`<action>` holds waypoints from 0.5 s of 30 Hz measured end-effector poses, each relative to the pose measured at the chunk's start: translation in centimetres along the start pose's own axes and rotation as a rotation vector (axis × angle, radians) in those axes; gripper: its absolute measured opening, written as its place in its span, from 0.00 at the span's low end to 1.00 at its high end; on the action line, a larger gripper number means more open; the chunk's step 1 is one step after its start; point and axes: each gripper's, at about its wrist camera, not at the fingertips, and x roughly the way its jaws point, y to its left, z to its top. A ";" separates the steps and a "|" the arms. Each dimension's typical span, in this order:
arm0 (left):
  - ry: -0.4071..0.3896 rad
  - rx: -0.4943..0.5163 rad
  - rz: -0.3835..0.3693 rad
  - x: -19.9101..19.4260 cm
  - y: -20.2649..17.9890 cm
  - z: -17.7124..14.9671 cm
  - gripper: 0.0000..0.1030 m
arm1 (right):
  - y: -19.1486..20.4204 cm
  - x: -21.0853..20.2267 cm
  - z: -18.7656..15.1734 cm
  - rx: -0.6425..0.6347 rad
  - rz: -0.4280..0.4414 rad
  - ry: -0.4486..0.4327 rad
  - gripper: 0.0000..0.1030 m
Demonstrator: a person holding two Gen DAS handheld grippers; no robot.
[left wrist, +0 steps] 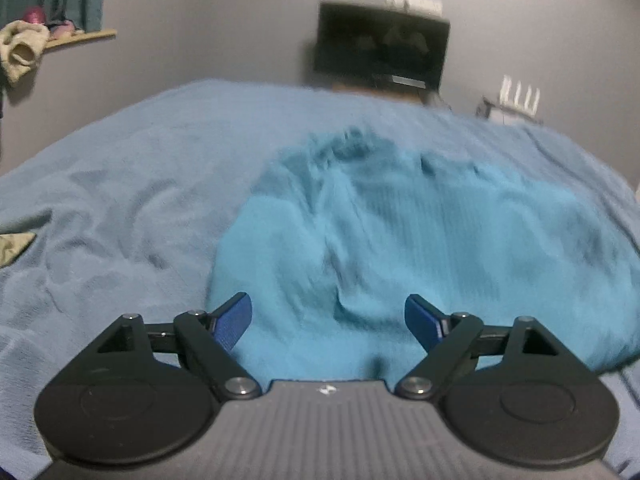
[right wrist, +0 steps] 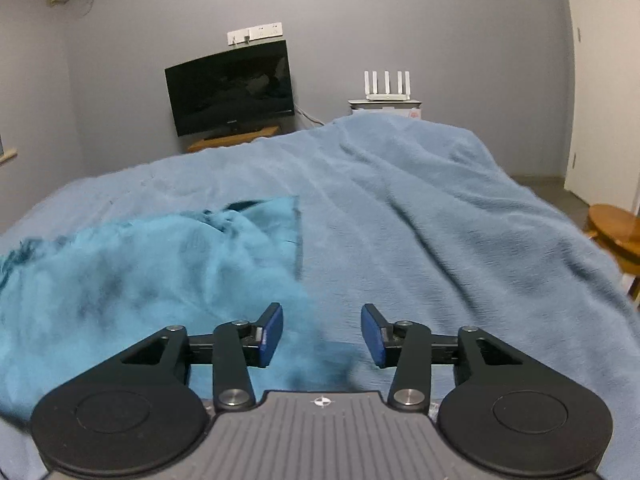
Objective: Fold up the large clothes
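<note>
On the bed, a teal garment (left wrist: 400, 240) lies rumpled on a pale blue fleece blanket (left wrist: 120, 200), bunched and creased rather than spread flat. Its far part is gathered into folds, and in the right wrist view a straight hemmed edge (right wrist: 297, 236) runs down its right side, with bare blanket beyond.

Above the near part of the cloth hangs the left gripper (left wrist: 328, 322), its blue pads spread wide with nothing pinched between them. Over the garment's near right margin is the right gripper (right wrist: 322, 334), its jaws at a moderate gap and likewise empty; whether either set of fingertips touches the fabric cannot be told.

Several things could go wrong from here. Garment and blanket are both soft, napped and close in colour, so a pinch aimed at the teal edge could gather blanket as well and drag the bedding along. Because the cloth is bunched, a grasp could catch two layers rather than one, leaving a hidden crease inside the fold. With the right gripper sitting at the boundary, a small lateral miss would close it on blanket alone. Uneven lifts by the two hands would skew the fold line. Motion blur in the left wrist view makes the near edge hard to place.
</note>
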 end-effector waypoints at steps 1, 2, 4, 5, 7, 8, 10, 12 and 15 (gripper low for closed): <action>0.019 0.018 0.001 0.4 -0.3 -0.2 0.81 | -1.2 0.2 -0.4 0.024 -0.004 0.016 0.48; 0.030 0.038 0.002 1.0 -0.7 -0.4 0.81 | -2.6 0.7 -0.2 0.083 0.000 0.031 0.49; 0.039 0.078 0.000 2.6 -1.8 -0.1 0.81 | -4.6 1.0 -0.6 0.230 0.036 0.046 0.51; 0.035 0.095 -0.002 2.9 -2.2 -0.2 0.81 | -5.0 1.6 -0.7 0.290 0.061 0.055 0.52; 0.030 0.126 -0.004 3.4 -2.8 -0.4 0.81 | -4.8 3.0 -0.7 0.312 0.088 0.065 0.52; 0.028 0.142 -0.002 3.9 -3.0 -0.5 0.81 | -4.2 3.5 -0.7 0.292 0.097 0.065 0.52; 0.027 0.172 -0.003 4.3 -3.4 -0.6 0.81 | -2.7 4.7 -0.7 0.215 0.125 0.069 0.55; 0.030 0.186 -0.018 4.8 -3.7 -0.8 0.81 | -1.2 5.6 -0.8 0.139 0.117 0.090 0.58; 0.031 0.186 -0.027 5.2 -3.8 -0.6 0.82 | 0.5 6.7 -1.1 0.013 0.031 0.135 0.25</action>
